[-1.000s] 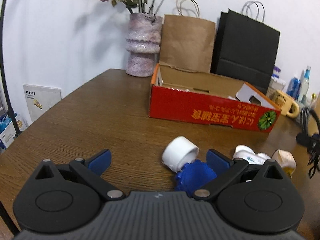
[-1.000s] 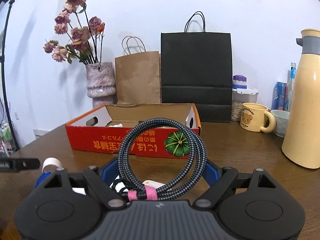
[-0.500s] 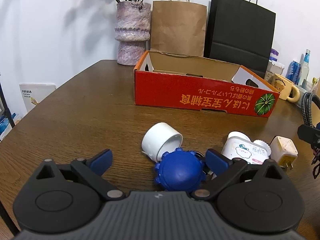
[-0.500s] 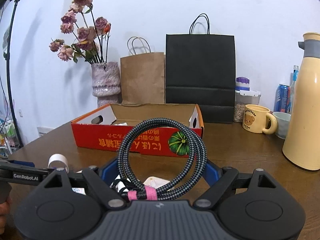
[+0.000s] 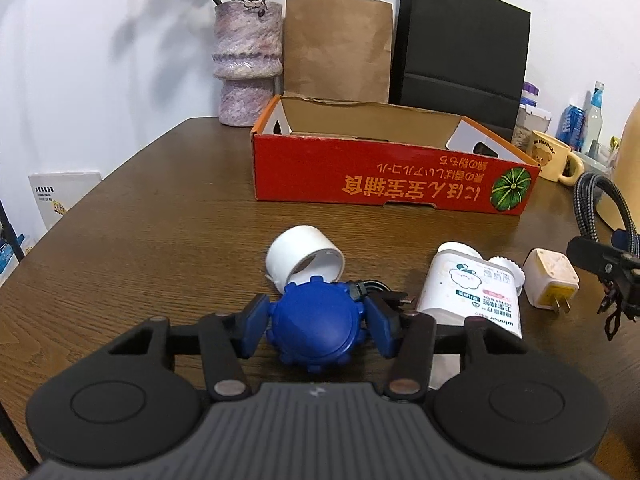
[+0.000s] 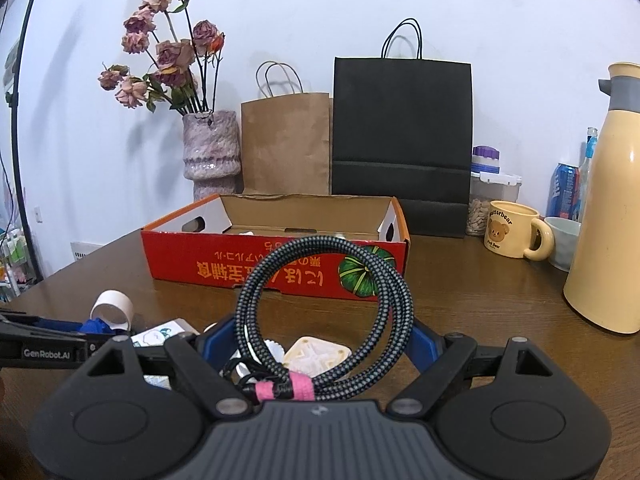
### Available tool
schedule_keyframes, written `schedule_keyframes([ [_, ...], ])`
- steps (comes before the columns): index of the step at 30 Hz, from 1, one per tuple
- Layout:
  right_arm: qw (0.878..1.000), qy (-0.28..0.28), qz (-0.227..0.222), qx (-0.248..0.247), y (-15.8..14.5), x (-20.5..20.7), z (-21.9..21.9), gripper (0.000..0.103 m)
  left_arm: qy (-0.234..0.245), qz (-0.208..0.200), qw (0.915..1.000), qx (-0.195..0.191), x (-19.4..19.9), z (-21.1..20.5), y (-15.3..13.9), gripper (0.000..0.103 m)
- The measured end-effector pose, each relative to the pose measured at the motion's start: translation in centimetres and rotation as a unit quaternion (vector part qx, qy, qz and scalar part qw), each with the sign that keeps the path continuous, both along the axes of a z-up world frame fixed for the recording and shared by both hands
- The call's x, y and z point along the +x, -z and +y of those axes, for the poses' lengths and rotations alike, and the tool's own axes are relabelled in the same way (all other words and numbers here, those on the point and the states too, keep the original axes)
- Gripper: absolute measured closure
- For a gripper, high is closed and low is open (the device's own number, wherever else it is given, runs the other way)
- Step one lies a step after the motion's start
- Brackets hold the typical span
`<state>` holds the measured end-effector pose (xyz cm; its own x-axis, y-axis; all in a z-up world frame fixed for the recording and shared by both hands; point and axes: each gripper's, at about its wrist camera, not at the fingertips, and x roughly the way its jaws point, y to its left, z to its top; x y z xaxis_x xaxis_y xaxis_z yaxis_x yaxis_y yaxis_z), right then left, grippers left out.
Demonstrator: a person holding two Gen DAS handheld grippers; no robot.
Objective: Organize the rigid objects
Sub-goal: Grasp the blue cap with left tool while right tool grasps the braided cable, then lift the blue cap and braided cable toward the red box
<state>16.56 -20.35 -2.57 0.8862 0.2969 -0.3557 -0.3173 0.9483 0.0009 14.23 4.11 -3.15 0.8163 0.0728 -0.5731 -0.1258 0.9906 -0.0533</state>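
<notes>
A blue knobbed disc (image 5: 314, 330) lies on the brown table (image 5: 160, 240), between the blue pads of my left gripper (image 5: 316, 310). The jaws are closing and both pads touch its rim. Just beyond it a white open cap (image 5: 304, 254) lies on its side, and a white cotton-bud bottle (image 5: 472, 292) and a cream plug adapter (image 5: 550, 282) lie to the right. My right gripper (image 6: 320, 336) is shut on a coil of grey braided cable (image 6: 320, 243) with a pink tie, held upright above the adapter (image 6: 316, 360). A red cardboard box (image 5: 380, 176) stands open behind.
A vase (image 5: 246, 64), a brown bag (image 5: 338, 48) and a black bag (image 5: 460, 48) line the wall behind the box. To the right stand a yellow mug (image 6: 508, 234), a bowl, a tall cream flask (image 6: 608, 220), a can and bottles. A black cord (image 5: 376, 290) lies beside the disc.
My left gripper moved forward until the blue disc sat between its fingers, then its jaws closed from wide open onto the disc. The right gripper and its cable coil stayed put.
</notes>
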Motion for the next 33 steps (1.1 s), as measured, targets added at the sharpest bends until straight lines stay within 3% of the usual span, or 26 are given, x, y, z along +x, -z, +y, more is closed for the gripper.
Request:
schedule_keyframes([
  [17, 1.000, -0.005, -0.013, -0.005, 0.1, 0.0, 0.4, 0.018, -0.049, -0.070, 0.9962, -0.018, -2.0, 0.9, -2.2, 0.049],
  [33, 0.999, 0.003, -0.048, 0.011, -3.0, 0.1, 0.7, 0.018, -0.031, -0.130, 0.9909, -0.017, -1.2, -0.1, -7.7, 0.049],
])
